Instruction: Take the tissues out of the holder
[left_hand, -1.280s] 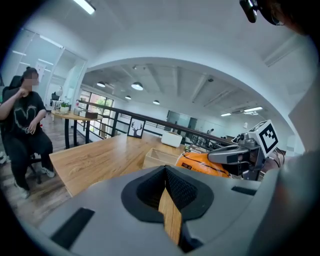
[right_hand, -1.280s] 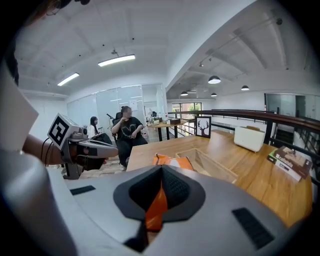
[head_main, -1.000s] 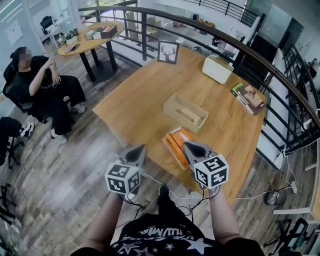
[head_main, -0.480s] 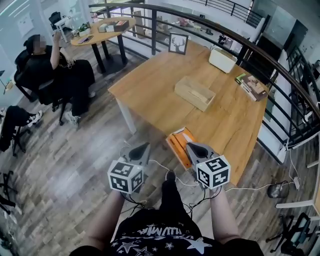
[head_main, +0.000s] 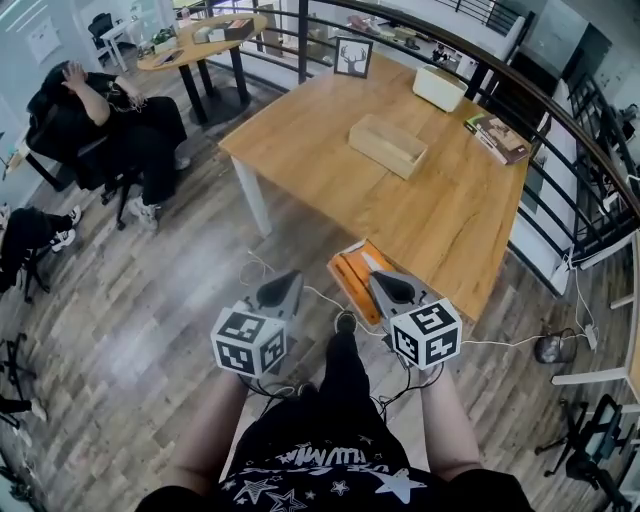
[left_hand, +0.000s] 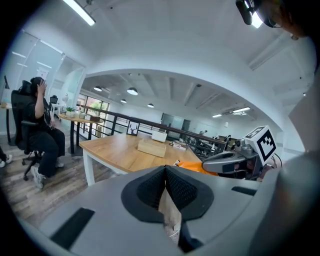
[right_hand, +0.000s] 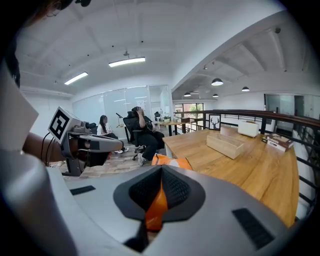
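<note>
Tissue pack (head_main: 350, 282) pinched in closed right claw (head_main: 372, 276); left claw (head_main: 291, 277) closed, empty.

The tissues (head_main: 350, 282) are a flat orange pack with a white patch on top. They hang tilted off the table's near edge, over the floor, pinched at their near right corner by the right gripper (head_main: 370, 278). The holder (head_main: 387, 146), a pale wooden open-topped box, sits upright farther away, mid-table.
</note>
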